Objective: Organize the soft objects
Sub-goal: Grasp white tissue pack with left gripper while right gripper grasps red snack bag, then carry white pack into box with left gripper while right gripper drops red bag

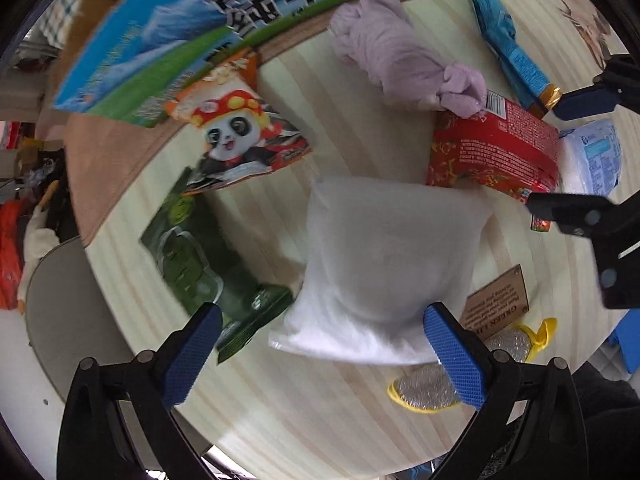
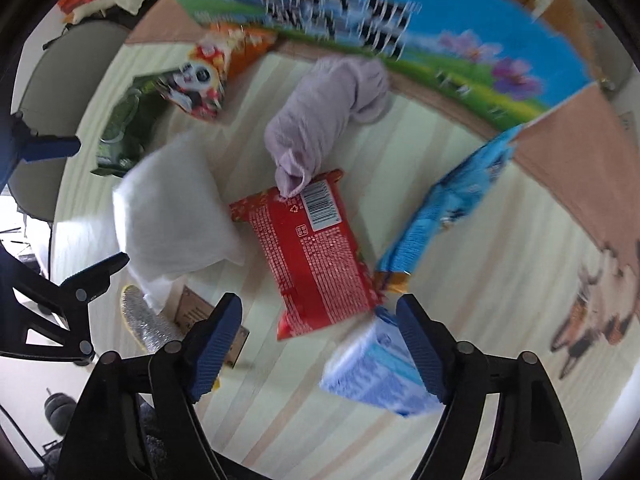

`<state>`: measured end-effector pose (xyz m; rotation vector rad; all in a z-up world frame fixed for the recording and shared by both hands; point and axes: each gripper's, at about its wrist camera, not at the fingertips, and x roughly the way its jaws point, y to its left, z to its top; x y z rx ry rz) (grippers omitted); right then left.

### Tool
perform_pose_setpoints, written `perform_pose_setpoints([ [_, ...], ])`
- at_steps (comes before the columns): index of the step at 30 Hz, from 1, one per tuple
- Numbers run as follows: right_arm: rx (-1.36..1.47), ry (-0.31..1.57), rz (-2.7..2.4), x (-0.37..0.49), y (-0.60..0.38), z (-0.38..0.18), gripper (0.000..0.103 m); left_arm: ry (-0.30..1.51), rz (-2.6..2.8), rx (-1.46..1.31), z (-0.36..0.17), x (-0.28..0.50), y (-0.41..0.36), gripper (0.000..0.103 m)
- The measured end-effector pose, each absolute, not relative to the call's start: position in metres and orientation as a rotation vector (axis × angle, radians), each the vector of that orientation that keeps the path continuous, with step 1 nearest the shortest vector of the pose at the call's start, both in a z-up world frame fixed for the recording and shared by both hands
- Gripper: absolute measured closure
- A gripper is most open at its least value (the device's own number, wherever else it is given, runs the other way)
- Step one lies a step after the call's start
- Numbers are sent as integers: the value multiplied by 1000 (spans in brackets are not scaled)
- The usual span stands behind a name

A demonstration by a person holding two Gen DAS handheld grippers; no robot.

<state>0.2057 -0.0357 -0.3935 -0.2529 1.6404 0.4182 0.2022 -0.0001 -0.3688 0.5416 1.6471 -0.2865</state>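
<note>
Along the far edge of the pale wood surface (image 1: 320, 408) stands a printed milk carton box (image 1: 168, 36), the largest thing here and a likely place to gather the soft goods. Nearer, at the middle of the left wrist view, lies a white pillow-like pack (image 1: 384, 264), and the left hand-held gripper (image 1: 320, 354) hovers over its near edge with its blue pads spread wide and holding nothing, seemingly lined up to pinch it. Just right of the pack sits a red snack bag (image 2: 316, 248), with a rolled lilac cloth (image 2: 320, 116) touching its far end. A blue packet (image 2: 444, 208) leans further right, while a green pouch (image 1: 192, 256) and a panda-print bag (image 1: 240, 132) lie to the left. The right hand-held gripper (image 2: 320, 346) is also wide open and empty; one finger overlaps a pale blue tissue pack (image 2: 372, 376), though contact cannot be told, and the red bag's near end lies between the pads. Smallest, a steel scourer in yellow wrap (image 1: 424, 390) and a brown card tag (image 1: 498, 298) rest near the left gripper's right finger.
</note>
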Motion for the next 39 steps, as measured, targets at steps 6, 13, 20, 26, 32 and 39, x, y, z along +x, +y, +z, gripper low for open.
perform_pose_setpoints([
  [6, -283, 1706, 370, 213, -27, -439, 39, 1734, -362, 408, -389, 215, -5, 0],
  [13, -64, 1863, 201, 197, -46, -457, 45, 1794, -143, 79, -397, 217, 35, 4],
  [20, 57, 1861, 125, 188, -40, -472, 40, 1797, -139, -31, -411, 212, 51, 4],
  [26, 63, 1837, 1, 192, -29, -500, 44, 1791, -135, 77, -435, 224, 26, 20],
  [32, 130, 1779, -35, 172, -23, -491, 55, 1696, -115, 47, -409, 212, 34, 32],
  [39, 250, 1632, 32, 161, -24, -434, 56, 1540, -158, -46, -329, 214, 31, 32],
])
